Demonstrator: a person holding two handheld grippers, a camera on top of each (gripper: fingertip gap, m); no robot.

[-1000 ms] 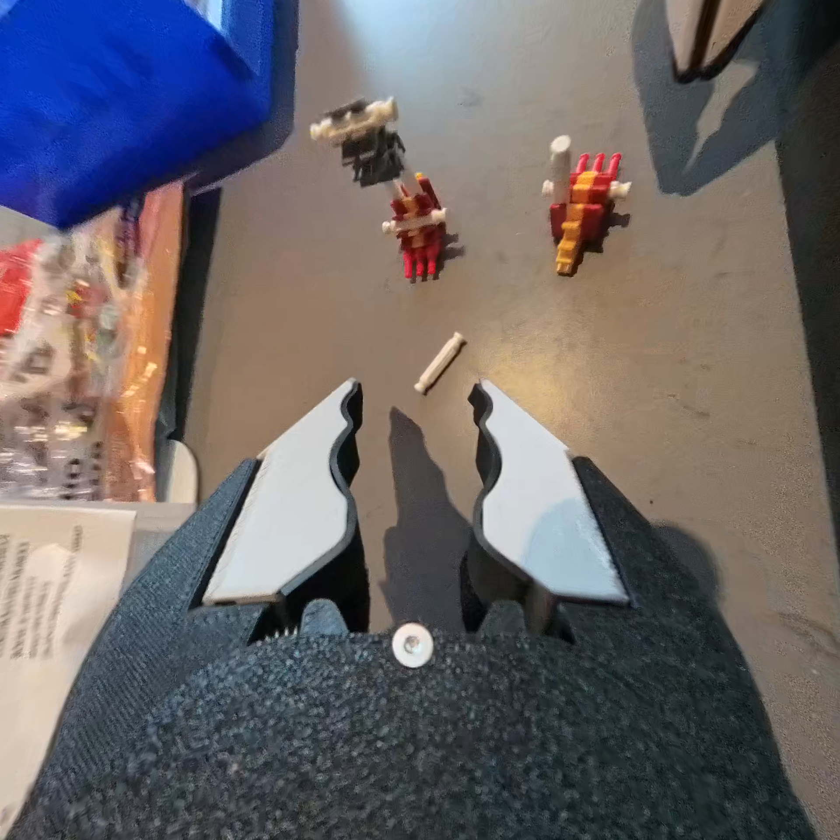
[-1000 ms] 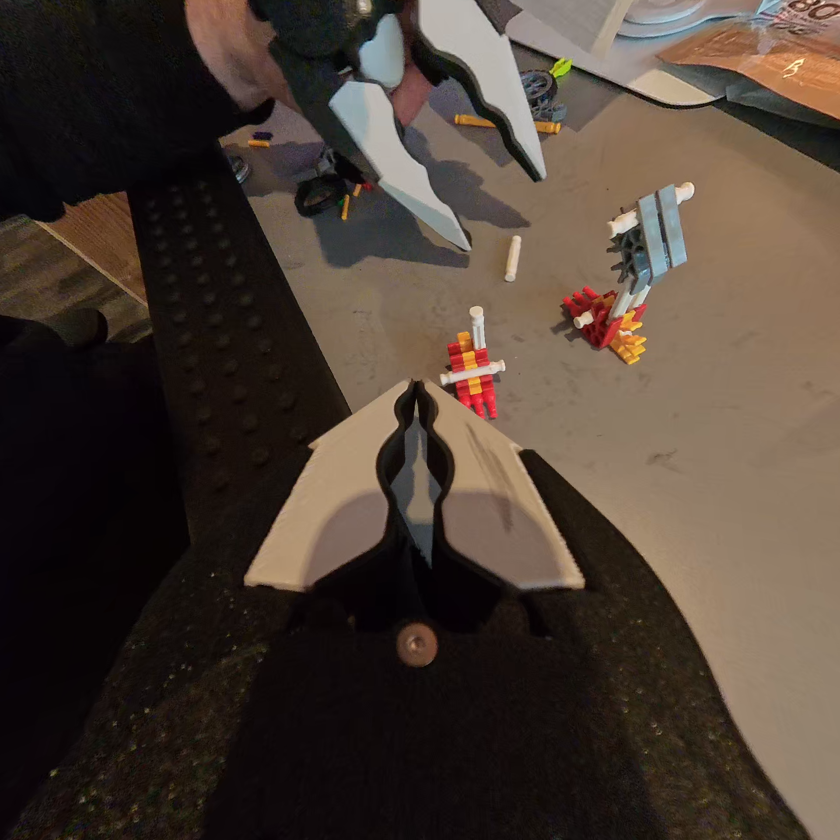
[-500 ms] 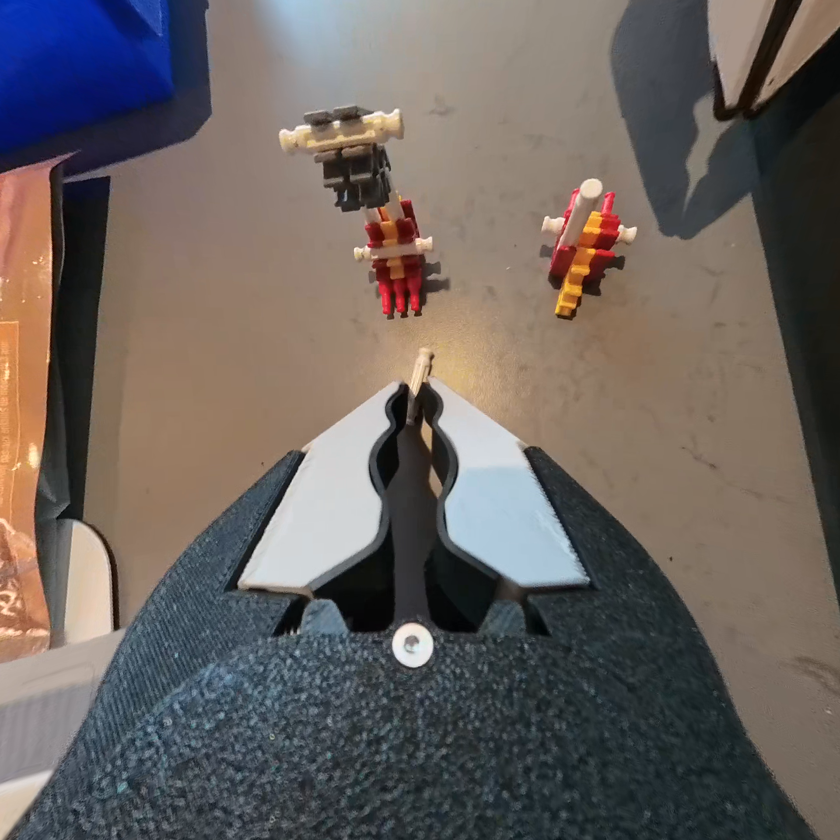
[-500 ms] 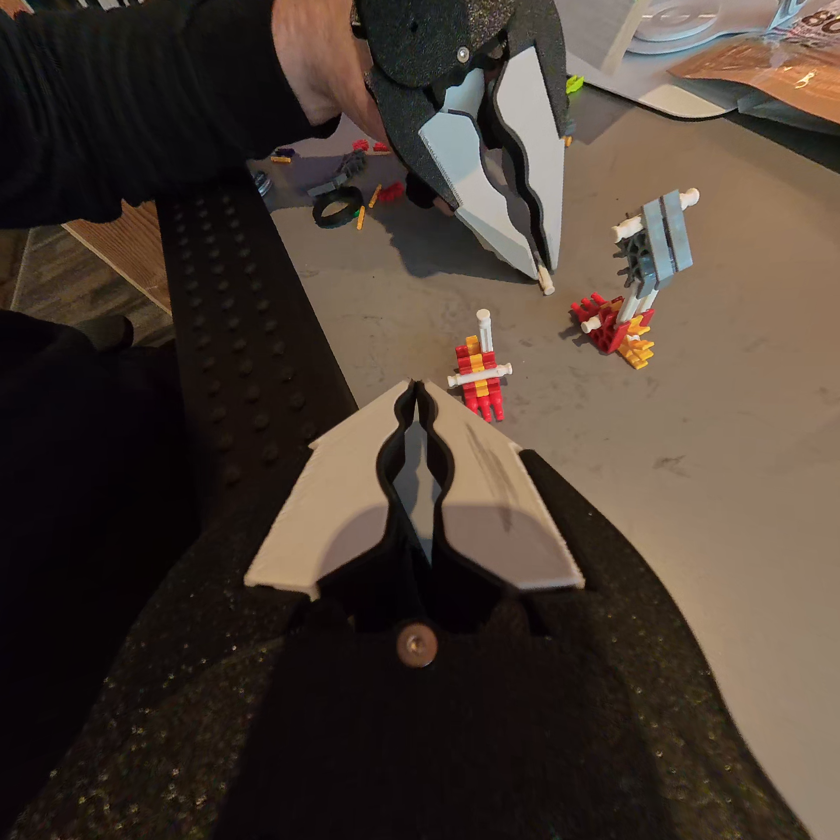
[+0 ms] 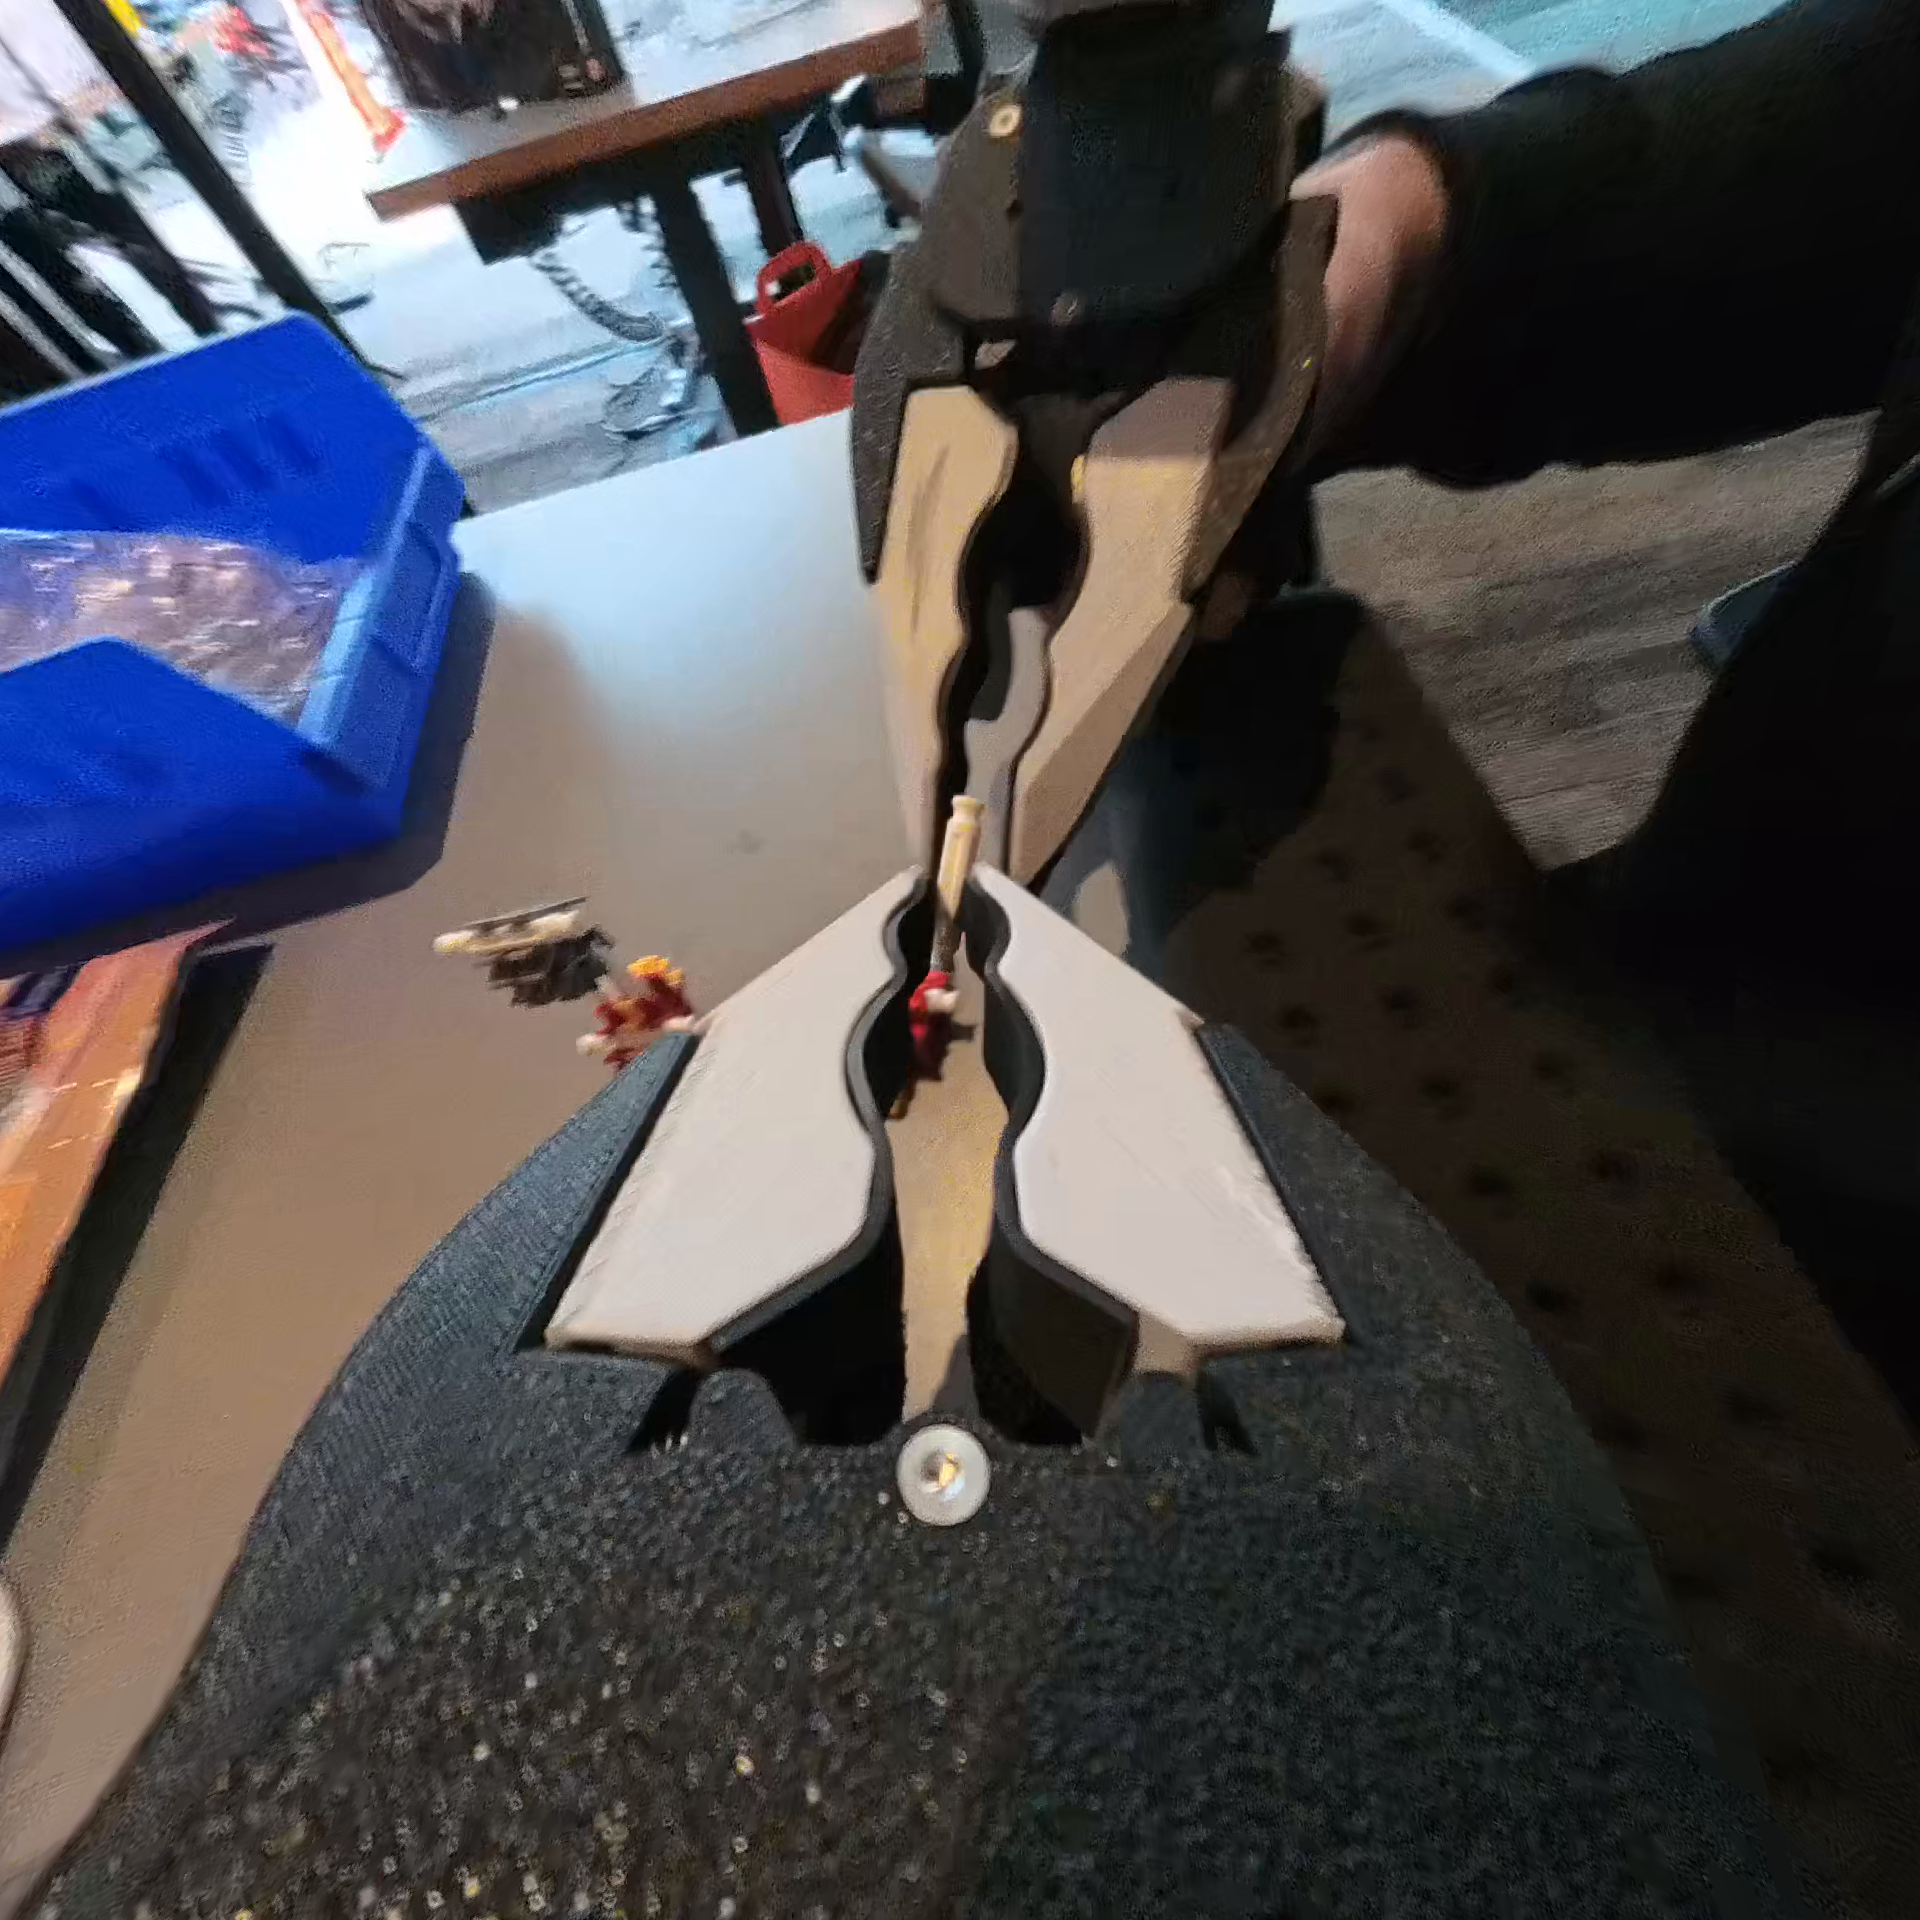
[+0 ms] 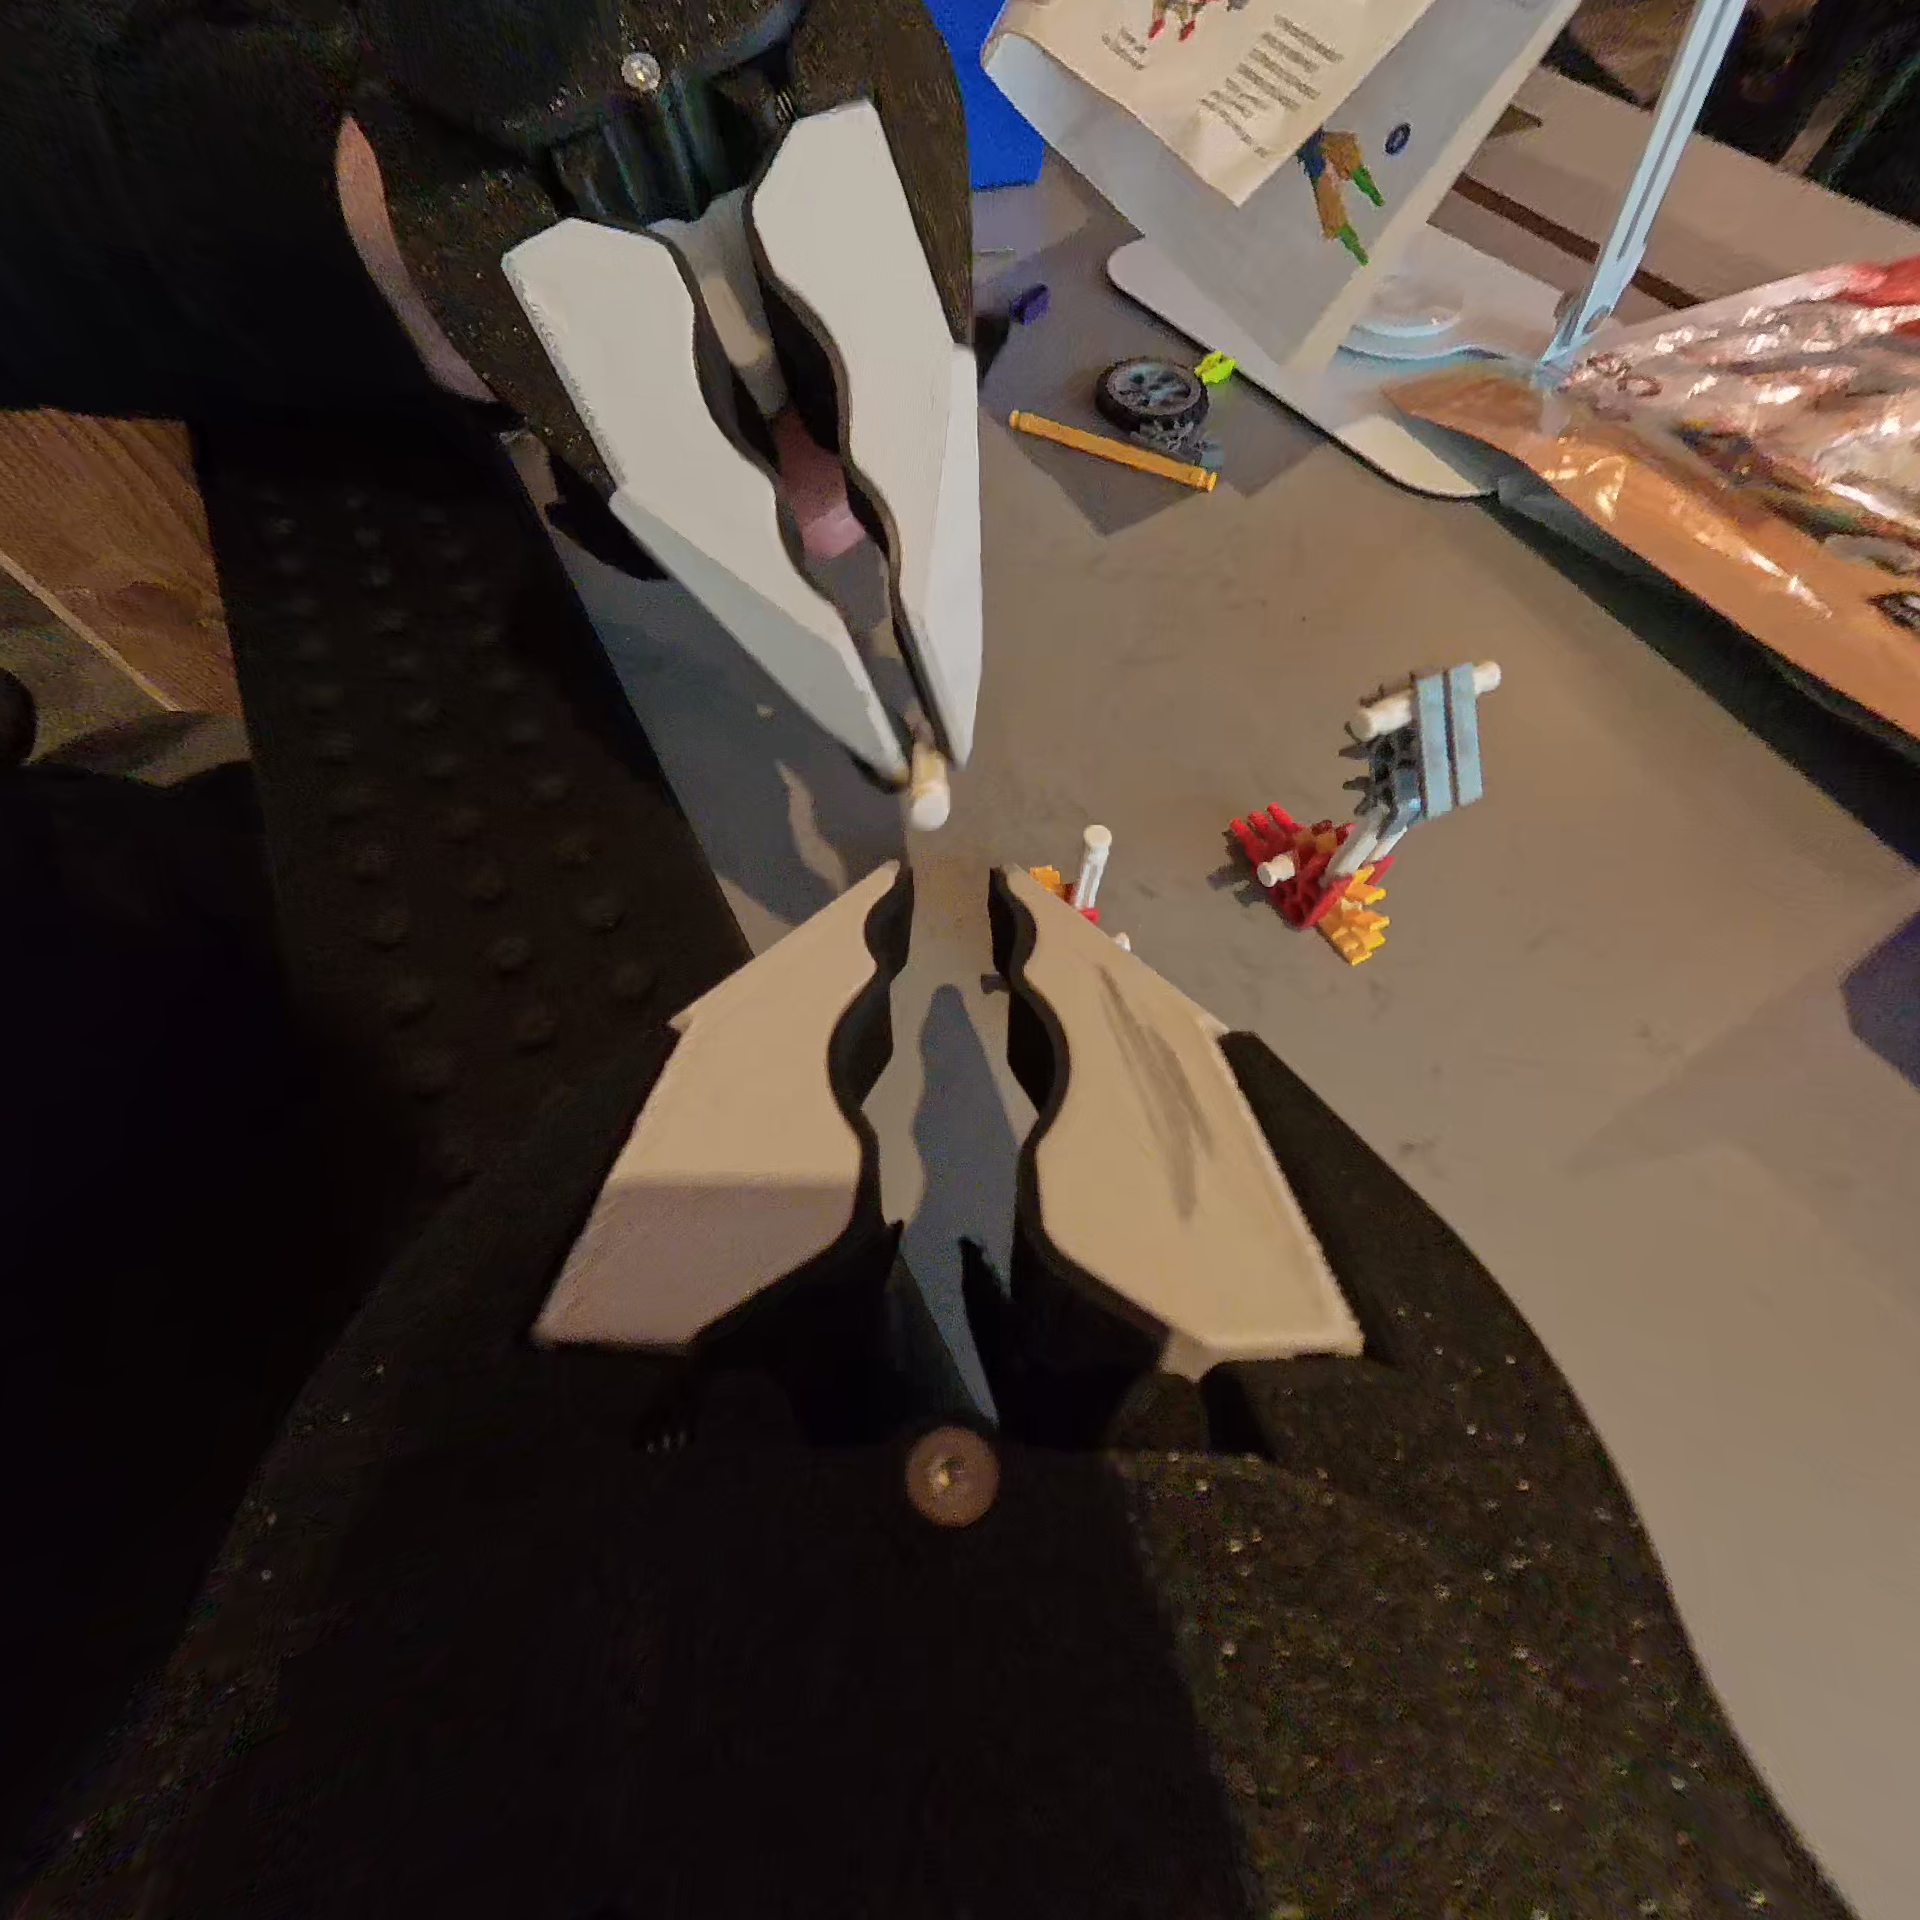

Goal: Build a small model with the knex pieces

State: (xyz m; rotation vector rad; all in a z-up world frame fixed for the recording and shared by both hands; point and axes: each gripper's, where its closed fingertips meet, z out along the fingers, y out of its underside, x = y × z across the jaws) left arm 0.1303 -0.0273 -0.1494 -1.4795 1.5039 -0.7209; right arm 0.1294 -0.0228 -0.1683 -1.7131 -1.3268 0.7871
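Pinching a small cream-white peg (image 5: 957, 852) at its very tips, the left gripper (image 5: 943, 896) holds it lifted above the grey desk (image 5: 665, 665), with most of the peg standing proud of the fingers. The right gripper (image 6: 948, 883) faces it tip to tip, its fingers slightly parted with nothing between them, just beside the peg's free end without visibly touching it (in the left wrist view the peg seems to sit between the right gripper's tips, but the right wrist view shows a gap).

My worry is the hold: so little of the peg is caught that a nudge from the right gripper could pivot it or pop it out. It is round and light, so if dropped it would likely roll, and the desk edge and the dark dotted seat (image 6: 436, 790) beside it are close. If the right gripper closed off-centre, it could also push the peg askew.

Below, on the desk, a small red-and-yellow build with an upright white peg (image 6: 1086, 873) lies just past the right gripper's tips, and a larger red-and-yellow build with a grey part on top (image 6: 1361, 810) stands farther off. A falling peg or a dipping gripper could knock either over. A blue bin (image 5: 208, 582), a black wheel (image 6: 1148, 393), a yellow rod (image 6: 1110, 449) and a crinkly bag (image 6: 1714, 457) lie well apart.
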